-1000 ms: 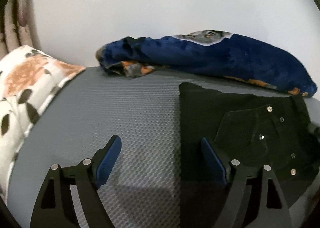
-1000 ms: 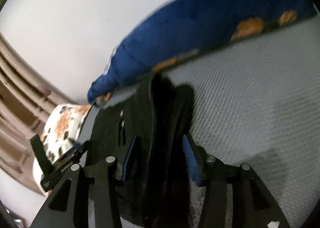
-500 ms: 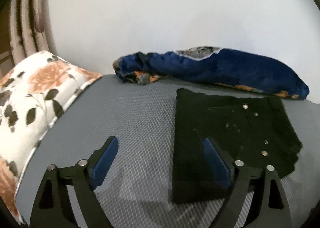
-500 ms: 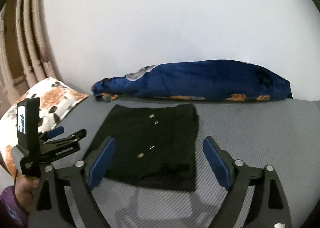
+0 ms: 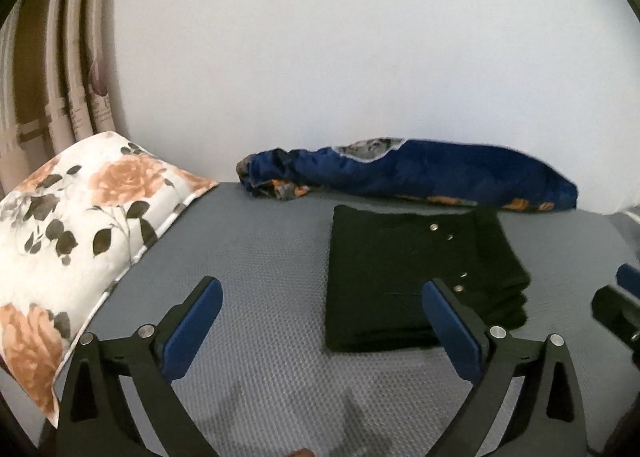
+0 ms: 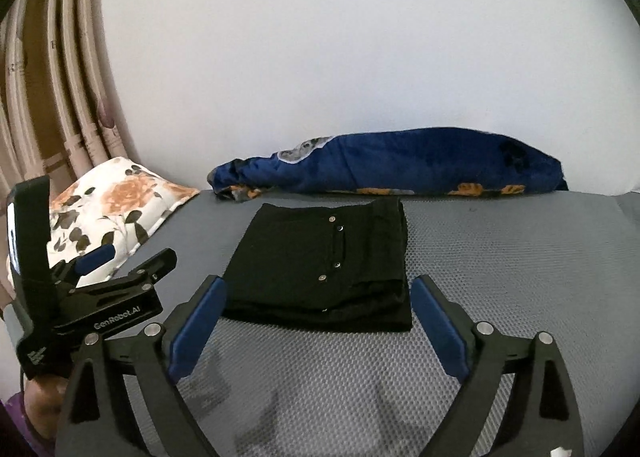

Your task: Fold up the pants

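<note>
While folded pants lie on mattress | left gripper released | right gripper released

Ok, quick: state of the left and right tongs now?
Left tongs: open, holding nothing.
Right tongs: open, holding nothing; the folded pants lie beyond them.

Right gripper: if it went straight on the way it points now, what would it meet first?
Probably the folded pants. The right gripper is open and empty, and the near edge of the pants lies just ahead between its fingers. How high it hovers above the mattress is unclear; behind the pants lies the blue blanket.
</note>
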Tool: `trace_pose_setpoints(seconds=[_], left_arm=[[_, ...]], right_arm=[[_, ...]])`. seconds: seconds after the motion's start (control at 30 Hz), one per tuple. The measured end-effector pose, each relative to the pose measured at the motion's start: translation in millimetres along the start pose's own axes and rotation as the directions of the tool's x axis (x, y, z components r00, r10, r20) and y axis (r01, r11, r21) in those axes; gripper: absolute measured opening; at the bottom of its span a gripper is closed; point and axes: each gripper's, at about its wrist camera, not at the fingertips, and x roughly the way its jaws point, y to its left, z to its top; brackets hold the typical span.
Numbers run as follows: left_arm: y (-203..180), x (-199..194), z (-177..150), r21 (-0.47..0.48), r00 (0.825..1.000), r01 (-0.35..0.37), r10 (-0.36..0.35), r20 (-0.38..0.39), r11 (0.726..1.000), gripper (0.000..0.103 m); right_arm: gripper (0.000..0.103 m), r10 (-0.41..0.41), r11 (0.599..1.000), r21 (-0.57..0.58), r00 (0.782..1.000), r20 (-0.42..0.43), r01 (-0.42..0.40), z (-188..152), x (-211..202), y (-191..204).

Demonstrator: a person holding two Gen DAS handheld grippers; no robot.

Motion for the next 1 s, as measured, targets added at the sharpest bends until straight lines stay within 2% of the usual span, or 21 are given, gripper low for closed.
trace_pose_setpoints(seconds=[0.3, 0.63, 0.7, 0.77, 0.83, 1.0], left_arm=[[-1, -41, 7, 0.0, 0.998, 0.022, -0.022, 0.064, 1.0, 0.102], [3, -75, 6, -0.004, 0.991, 0.08, -0.079, 0.109, 0.997, 0.103], [3, -80, 4, -0.007, 0.99, 0.072, -0.07, 0.122, 0.997, 0.103], [2, -85, 2, 0.002, 0.987, 0.069, -0.068, 0.144, 0.998, 0.103], [-2, -89, -1, 0.021, 0.986, 0.033, -0.036, 0.161, 0.999, 0.103], [-8, -93, -7, 0.015, 0.99, 0.054, -0.055, 0.133, 0.998, 0.103]], right_arm=[[0.093, 0.008, 1.0, -0.025, 0.999, 0.033, -0.007, -4, -35, 14], [0.094, 0.017, 0.999, -0.048, 0.998, 0.068, -0.013, -6, -63, 24], [0.094, 0.012, 0.999, -0.053, 0.998, 0.068, -0.009, -7, -65, 24], [0.094, 0.017, 0.999, -0.043, 0.998, 0.06, -0.015, -10, -66, 19], [0.094, 0.011, 1.0, -0.03, 0.999, 0.048, -0.01, -13, -65, 10], [0.095, -0.027, 1.0, 0.015, 1.0, -0.01, 0.027, -27, -64, -31]])
